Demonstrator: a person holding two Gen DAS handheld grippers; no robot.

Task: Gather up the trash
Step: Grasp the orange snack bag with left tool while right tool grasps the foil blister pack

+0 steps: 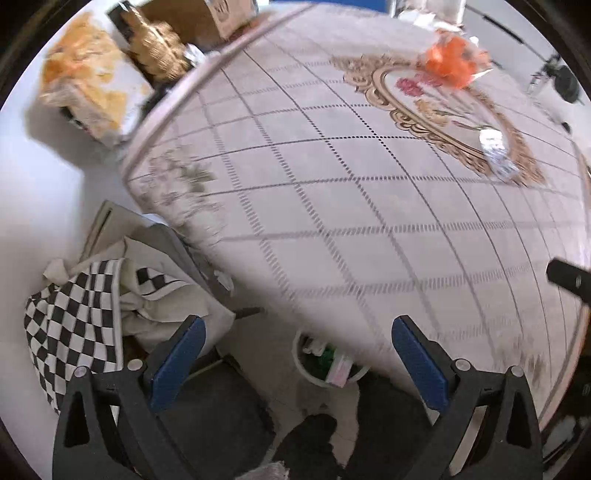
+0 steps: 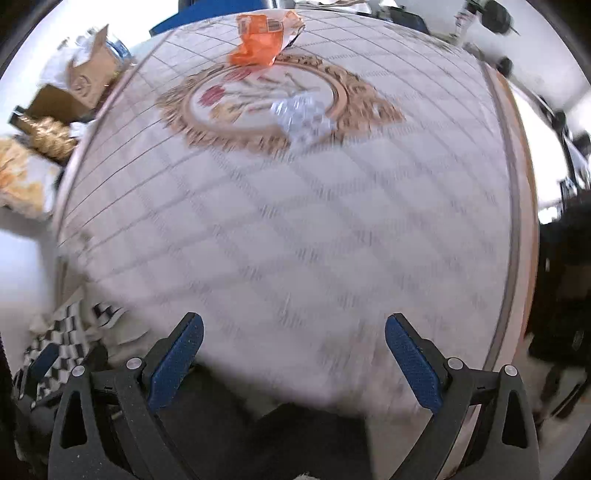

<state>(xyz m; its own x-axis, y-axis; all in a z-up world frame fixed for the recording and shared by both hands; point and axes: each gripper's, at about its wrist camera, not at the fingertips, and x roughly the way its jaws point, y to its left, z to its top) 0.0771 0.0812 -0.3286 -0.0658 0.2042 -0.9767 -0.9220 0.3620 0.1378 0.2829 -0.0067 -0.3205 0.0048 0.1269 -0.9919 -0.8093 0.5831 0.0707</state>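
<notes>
An orange crumpled wrapper (image 1: 450, 61) lies at the far side of the round table (image 1: 332, 206); it also shows in the right wrist view (image 2: 260, 40). A clear crumpled plastic wrapper (image 1: 495, 151) lies on the table's flower medallion, also in the right wrist view (image 2: 301, 118). A white bin (image 1: 325, 363) with trash inside stands on the floor below the table's near edge. My left gripper (image 1: 297, 350) is open and empty above the bin. My right gripper (image 2: 293, 350) is open and empty over the table's near edge (image 2: 258, 332).
A checkered cloth (image 1: 74, 321) lies on a chair at the left. A cardboard box (image 1: 207, 18), a golden figure (image 1: 159, 48) and a yellow-white bag (image 1: 88, 85) sit on the floor beyond the table. Dark stands (image 2: 491, 14) are at the right.
</notes>
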